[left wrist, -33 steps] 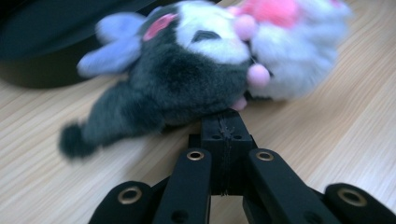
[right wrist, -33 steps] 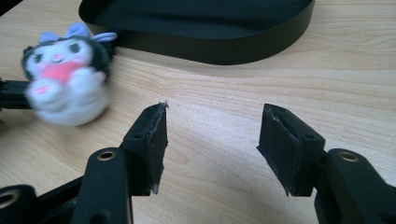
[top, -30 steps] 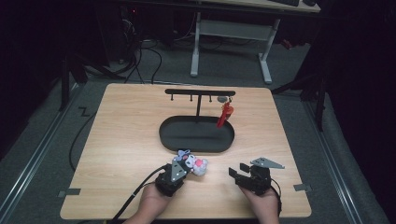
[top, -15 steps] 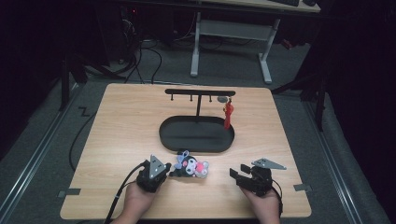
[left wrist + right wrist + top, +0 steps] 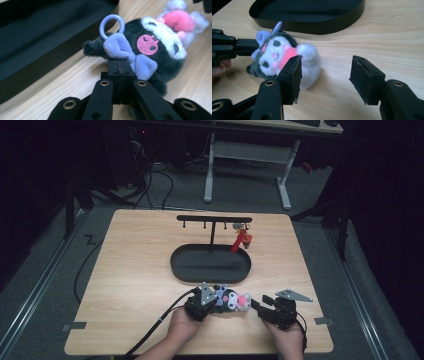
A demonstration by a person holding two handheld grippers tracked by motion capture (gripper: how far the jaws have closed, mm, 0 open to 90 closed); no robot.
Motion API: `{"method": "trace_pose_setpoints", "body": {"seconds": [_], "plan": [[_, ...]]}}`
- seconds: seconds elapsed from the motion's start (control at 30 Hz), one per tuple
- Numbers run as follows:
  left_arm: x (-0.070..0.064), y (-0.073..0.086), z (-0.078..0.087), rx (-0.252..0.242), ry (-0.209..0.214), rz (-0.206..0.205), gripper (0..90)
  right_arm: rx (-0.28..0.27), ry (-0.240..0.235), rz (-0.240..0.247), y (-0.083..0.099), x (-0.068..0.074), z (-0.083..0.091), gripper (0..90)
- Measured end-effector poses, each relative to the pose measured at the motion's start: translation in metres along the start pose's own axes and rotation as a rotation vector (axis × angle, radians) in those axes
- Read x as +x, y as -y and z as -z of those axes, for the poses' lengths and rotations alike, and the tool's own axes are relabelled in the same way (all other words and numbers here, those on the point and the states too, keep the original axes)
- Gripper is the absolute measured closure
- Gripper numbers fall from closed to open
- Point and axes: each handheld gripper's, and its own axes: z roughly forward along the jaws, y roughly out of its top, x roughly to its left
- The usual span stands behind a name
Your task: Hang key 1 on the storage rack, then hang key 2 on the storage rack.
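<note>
A small plush toy (image 5: 231, 299), black and white with a pink nose, a purple bow and a purple ring (image 5: 112, 23), sits low over the table's front edge. My left gripper (image 5: 215, 302) is shut on the plush's bow (image 5: 119, 62), gripping it from the left. My right gripper (image 5: 259, 302) stands open just right of the toy. In the right gripper view the plush (image 5: 279, 57) lies beyond and partly behind the left fingertip, and the gap of that gripper (image 5: 325, 67) holds nothing. The left gripper (image 5: 249, 47) shows there too, clamped on the toy.
A black oval tray (image 5: 200, 269) lies mid-table, just behind the toy. Behind it stands a black hook rack (image 5: 212, 220), with a red keychain (image 5: 239, 241) hanging at its right end. Bare wood stretches to both sides.
My left gripper has carried the plush to the right, up close to the right gripper. The right gripper has stayed in place and open.
</note>
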Motion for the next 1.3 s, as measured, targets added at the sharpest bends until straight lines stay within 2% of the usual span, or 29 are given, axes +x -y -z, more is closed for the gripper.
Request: {"method": "trace_pose_setpoints", "body": {"seconds": [0.07, 0.17, 0.27, 0.33, 0.4, 0.43, 0.5, 0.53, 0.6, 0.63, 0.7, 0.77, 0.87, 0.93, 1.07, 1.2, 1.3], "plan": [[0.003, 0.002, 0.004, -0.019, -0.013, 0.008, 85.2, -0.007, 0.004, -0.006, 0.0, -0.003, 0.002, 43.0], [0.02, 0.014, 0.022, -0.039, -0.051, 0.015, 81.5, -0.011, 0.008, -0.016, 0.0, -0.005, 0.004, 43.0], [0.05, 0.03, 0.048, -0.022, -0.104, 0.039, 75.3, -0.015, 0.01, -0.004, 0.0, -0.007, 0.004, 43.0], [0.069, 0.041, 0.07, -0.022, -0.153, 0.034, 68.5, -0.013, 0.018, -0.005, 0.001, -0.007, 0.005, 43.0], [0.084, 0.049, 0.087, -0.018, -0.184, 0.035, 57.9, -0.009, 0.032, -0.001, 0.001, -0.007, 0.004, 43.1], [0.096, 0.056, 0.1, -0.012, -0.207, 0.036, 53.9, -0.006, 0.039, 0.0, 0.001, -0.007, 0.004, 43.2], [0.112, 0.068, 0.116, -0.01, -0.252, 0.041, 45.9, 0.001, 0.06, 0.001, 0.001, -0.008, 0.003, 43.4], [0.122, 0.078, 0.126, -0.017, -0.277, 0.062, 43.2, 0.004, 0.065, 0.0, 0.001, -0.009, 0.003, 43.4], [0.136, 0.093, 0.137, -0.04, -0.29, 0.113, 39.8, 0.014, 0.089, -0.001, 0.001, -0.009, 0.001, 43.4], [0.142, 0.099, 0.14, -0.038, -0.278, 0.142, 39.9, 0.016, 0.099, 0.004, 0.0, -0.01, 0.0, 43.4], [0.153, 0.101, 0.144, -0.033, -0.261, 0.174, 38.2, 0.024, 0.12, 0.013, 0.0, -0.01, 0.0, 43.3], [0.16, 0.102, 0.147, -0.055, -0.277, 0.173, 35.1, 0.037, 0.139, 0.022, -0.001, -0.008, -0.002, 43.0], [0.164, 0.104, 0.147, -0.066, -0.27, 0.194, 32.6, 0.063, 0.153, 0.036, -0.001, -0.006, -0.005, 42.7], [0.165, 0.104, 0.145, -0.065, -0.278, 0.18, 31.9, 0.089, 0.158, 0.051, -0.001, -0.006, -0.008, 42.6], [0.166, 0.105, 0.14, -0.056, -0.276, 0.169, 29.5, 0.136, 0.161, 0.047, -0.002, -0.005, -0.011, 42.3], [0.166, 0.104, 0.137, -0.047, -0.265, 0.16, 29.1, 0.202, 0.182, 0.087, 0.0, -0.001, -0.012, 41.8], [0.162, 0.104, 0.138, -0.042, -0.25, 0.145, 29.1, 0.249, 0.194, 0.093, 0.0, 0.002, -0.008, 41.5]]}}
